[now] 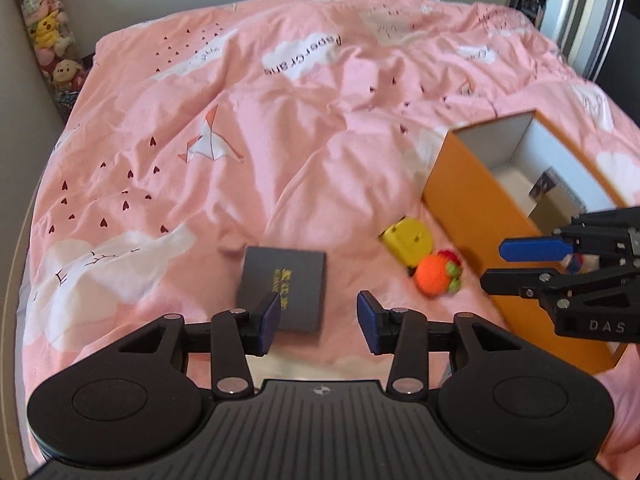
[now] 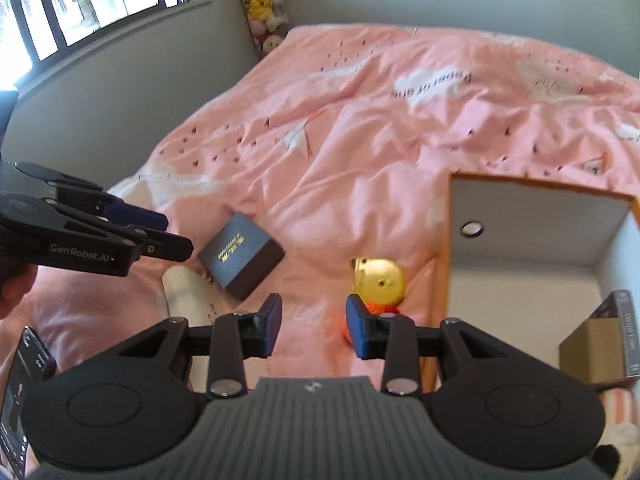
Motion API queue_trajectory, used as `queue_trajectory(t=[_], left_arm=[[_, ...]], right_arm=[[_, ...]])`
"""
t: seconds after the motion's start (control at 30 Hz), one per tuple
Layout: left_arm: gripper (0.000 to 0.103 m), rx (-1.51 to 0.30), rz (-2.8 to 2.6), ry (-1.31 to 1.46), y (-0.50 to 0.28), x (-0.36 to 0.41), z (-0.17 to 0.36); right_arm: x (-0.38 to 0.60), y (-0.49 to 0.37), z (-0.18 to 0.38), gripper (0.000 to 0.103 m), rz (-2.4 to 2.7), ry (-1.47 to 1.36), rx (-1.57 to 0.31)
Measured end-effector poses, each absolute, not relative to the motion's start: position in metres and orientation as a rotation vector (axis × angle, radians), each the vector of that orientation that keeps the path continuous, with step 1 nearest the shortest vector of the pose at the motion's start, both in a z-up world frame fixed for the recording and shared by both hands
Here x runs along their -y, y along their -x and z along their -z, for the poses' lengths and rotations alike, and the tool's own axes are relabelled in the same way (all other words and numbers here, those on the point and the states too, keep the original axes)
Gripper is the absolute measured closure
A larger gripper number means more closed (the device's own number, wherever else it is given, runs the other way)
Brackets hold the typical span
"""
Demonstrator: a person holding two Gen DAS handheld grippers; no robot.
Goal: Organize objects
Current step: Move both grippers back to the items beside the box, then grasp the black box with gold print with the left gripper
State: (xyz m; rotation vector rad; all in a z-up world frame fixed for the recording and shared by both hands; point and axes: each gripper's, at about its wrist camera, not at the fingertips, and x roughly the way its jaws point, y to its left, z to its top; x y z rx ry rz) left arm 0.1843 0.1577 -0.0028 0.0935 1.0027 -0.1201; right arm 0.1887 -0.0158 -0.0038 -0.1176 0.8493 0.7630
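Note:
A dark box with gold lettering [image 1: 284,288] [image 2: 240,256] lies on the pink duvet [image 1: 280,120]. My left gripper [image 1: 320,316] [image 2: 176,236] hovers open just over its near edge, nothing between the pads. To its right lie a yellow plug-shaped toy [image 1: 408,240] [image 2: 378,280] and an orange crocheted fruit [image 1: 434,276] [image 2: 374,307]. My right gripper [image 2: 314,316] [image 1: 494,266] is open and empty, beside the fruit. An open orange box with a white inside [image 1: 468,208] [image 2: 520,240] stands on the right.
Inside the orange box sit a small cardboard carton [image 2: 592,352] and a dark flat item. A white bottle [image 2: 184,292] lies left of the dark box, a remote [image 2: 24,364] at the near left. Plush toys [image 1: 48,40] line the wall.

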Motion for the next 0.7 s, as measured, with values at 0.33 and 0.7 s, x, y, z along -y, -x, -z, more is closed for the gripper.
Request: queue_trajectory(t=[0.33, 0.7], left_arm=[[0.03, -1.123, 0.186, -0.102, -0.233, -0.198, 0.05], [0.016, -1.224, 0.251, 0.069, -0.273, -0.227, 0.089]], right_arm=[[-0.029, -0.224, 0.032, 0.066, -0.766, 0.325, -0.925], [-0.05, -0.25, 0.044, 0.066, -0.776, 0.421, -0.949]])
